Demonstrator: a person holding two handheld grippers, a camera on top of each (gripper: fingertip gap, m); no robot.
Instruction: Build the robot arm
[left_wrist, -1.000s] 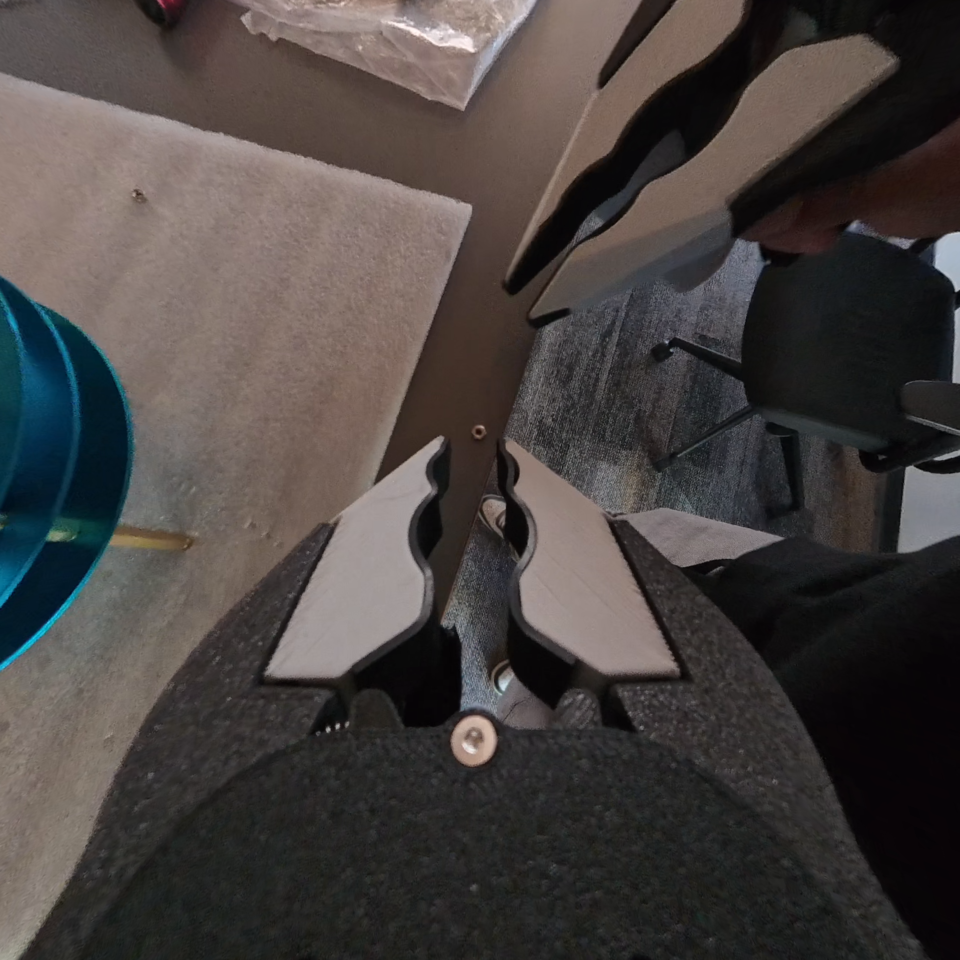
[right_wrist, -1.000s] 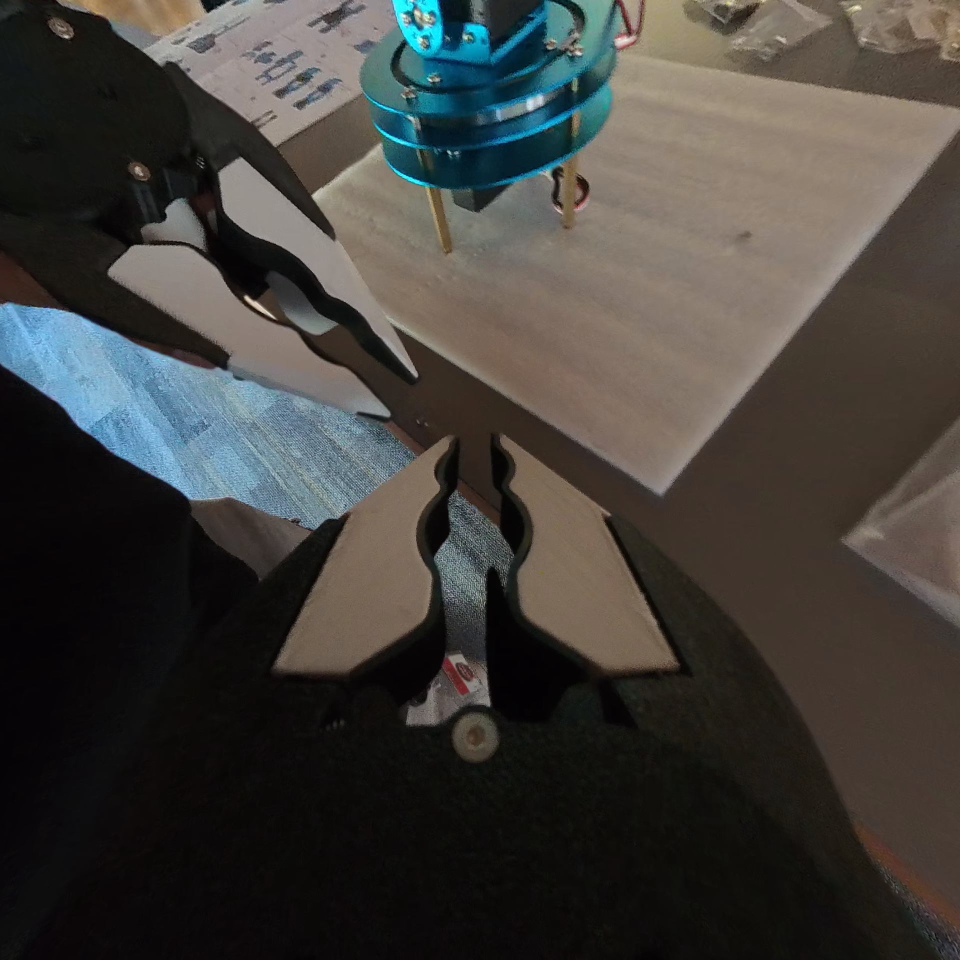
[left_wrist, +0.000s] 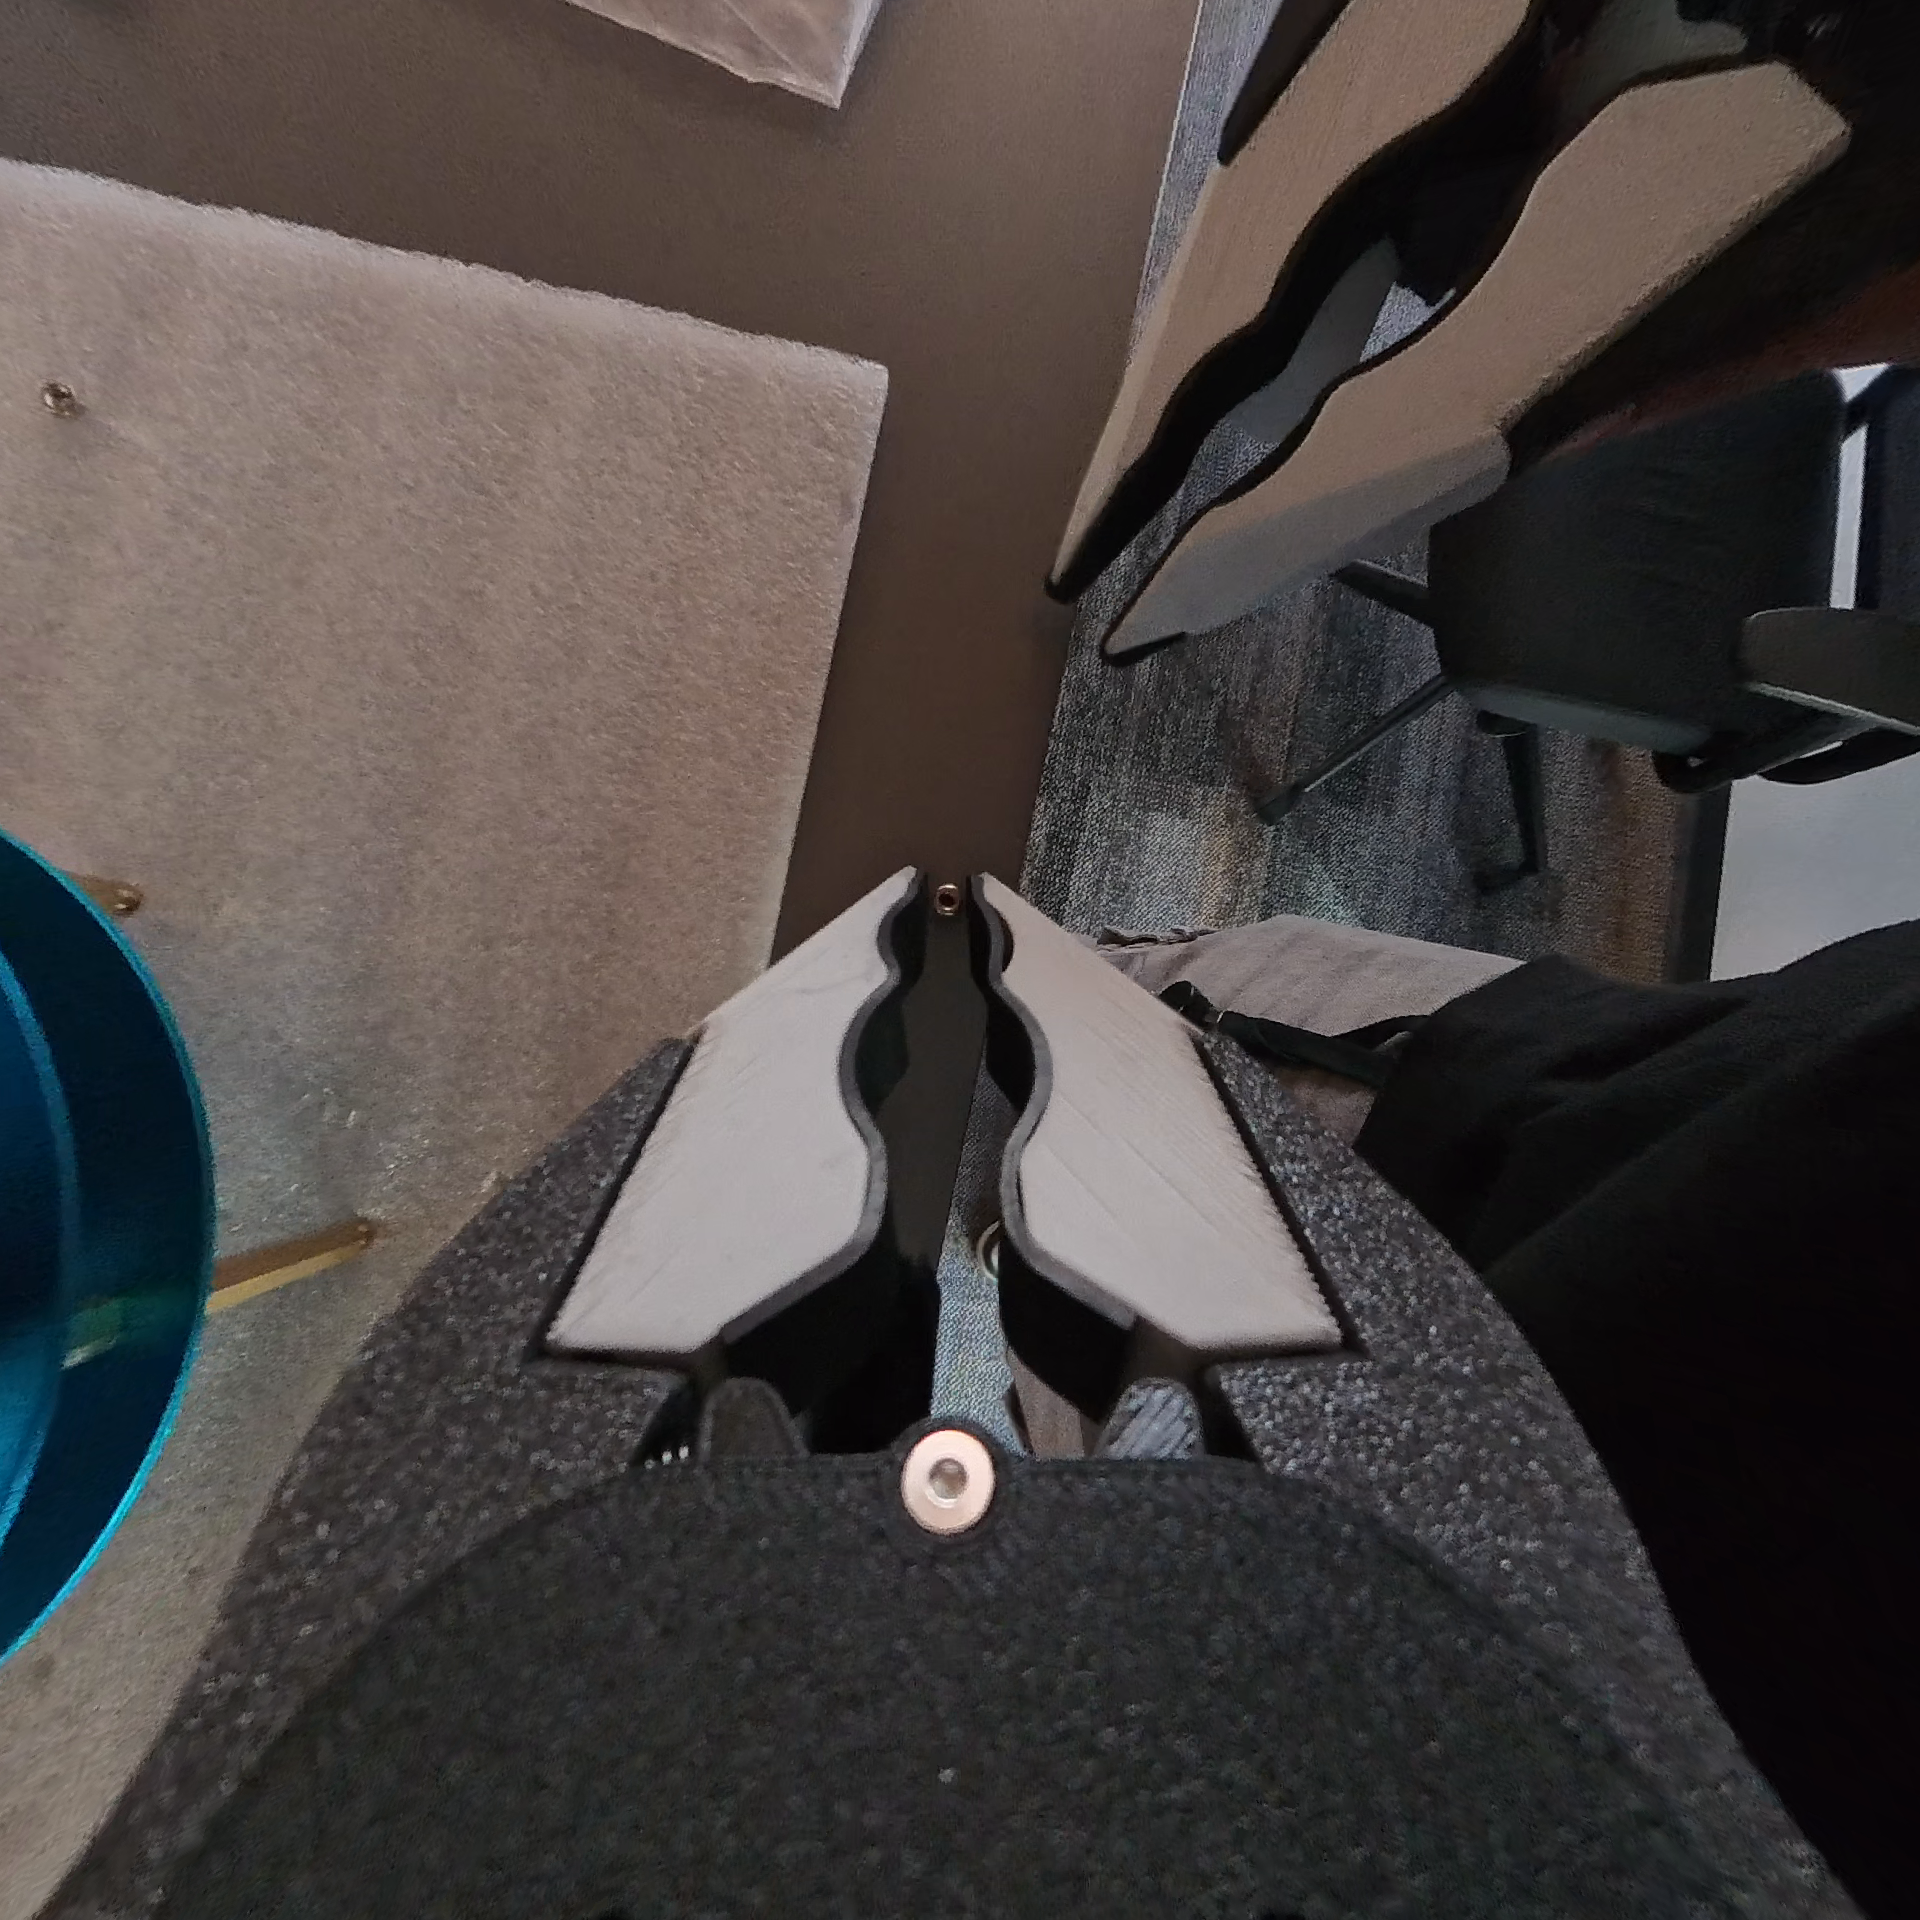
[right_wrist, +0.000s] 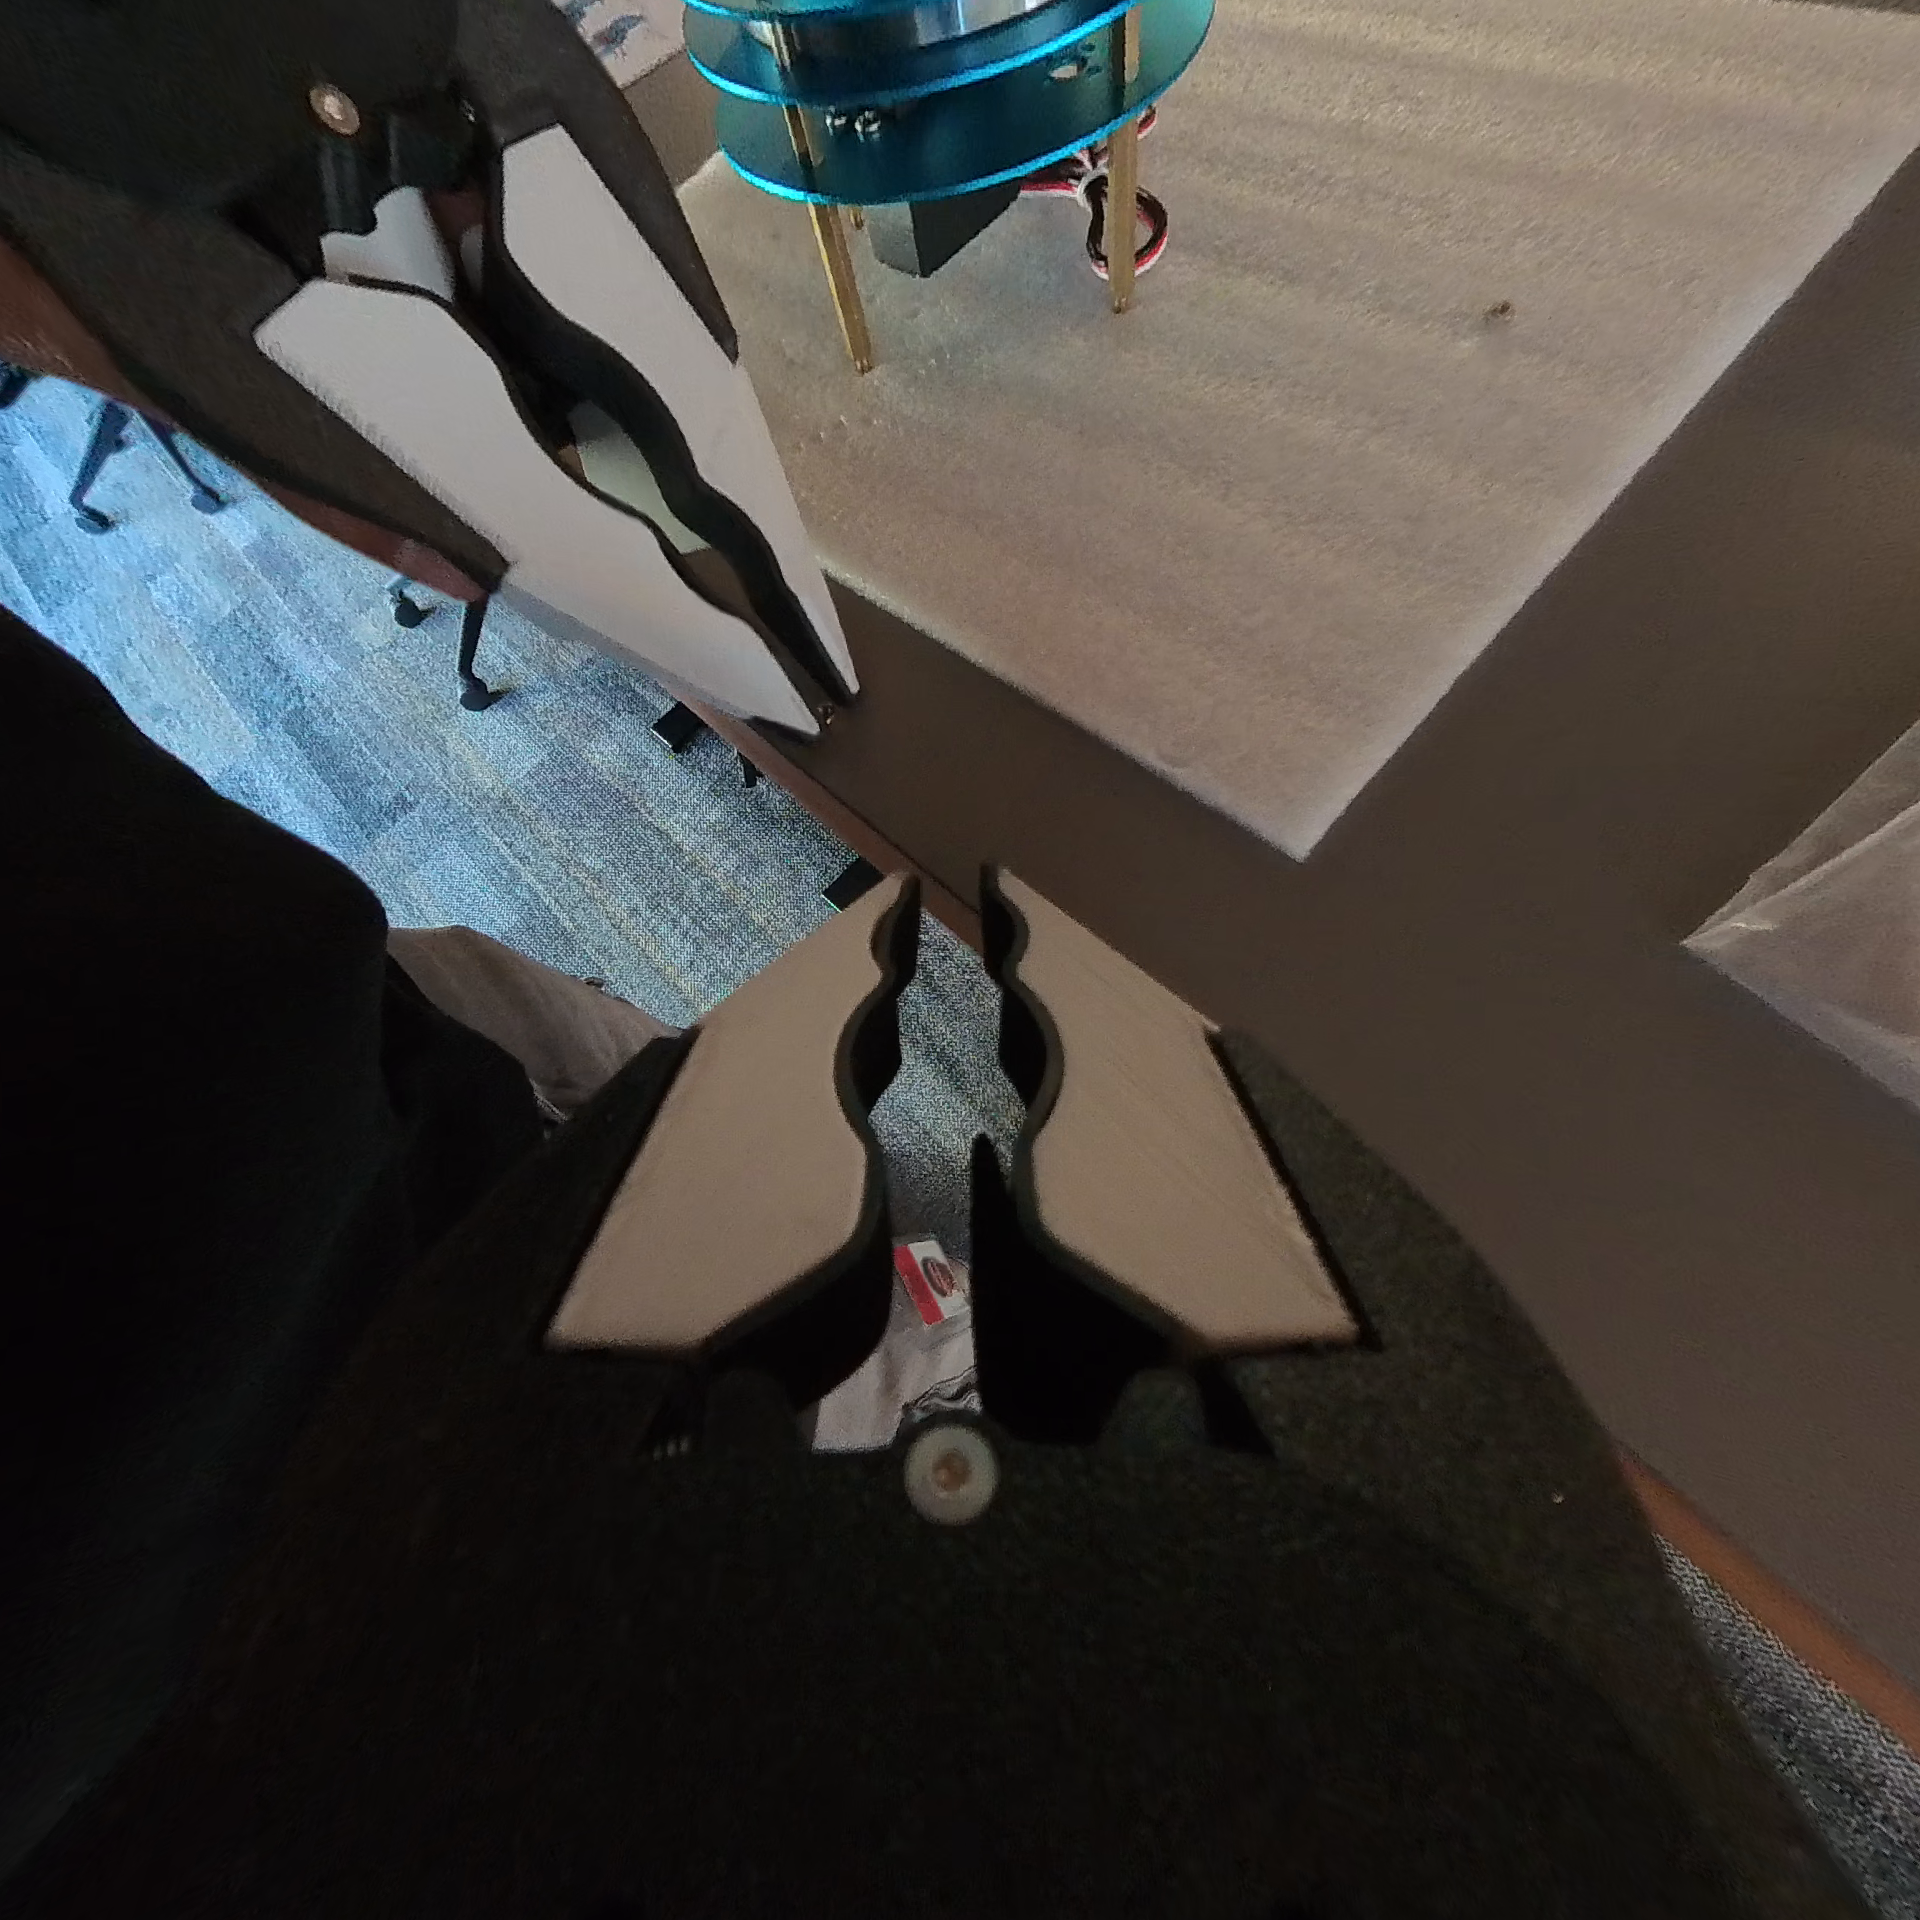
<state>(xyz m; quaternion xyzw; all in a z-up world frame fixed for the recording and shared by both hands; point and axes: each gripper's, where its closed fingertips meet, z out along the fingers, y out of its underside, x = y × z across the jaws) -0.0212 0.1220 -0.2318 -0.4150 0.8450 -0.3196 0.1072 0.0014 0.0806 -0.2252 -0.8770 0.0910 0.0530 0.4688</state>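
At the tabletop (left_wrist: 966, 520) edge beside the foam mat (left_wrist: 416, 623), a small screw (left_wrist: 947, 896) was pinched by the left claw (left_wrist: 947, 904); the right claw (right_wrist: 951, 894) was held slightly parted, empty.

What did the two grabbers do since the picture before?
The left gripper narrowed its fingers around a small screw at the table edge. The right gripper hardly moved, slightly open and empty. The blue disc stand stayed on the foam mat.
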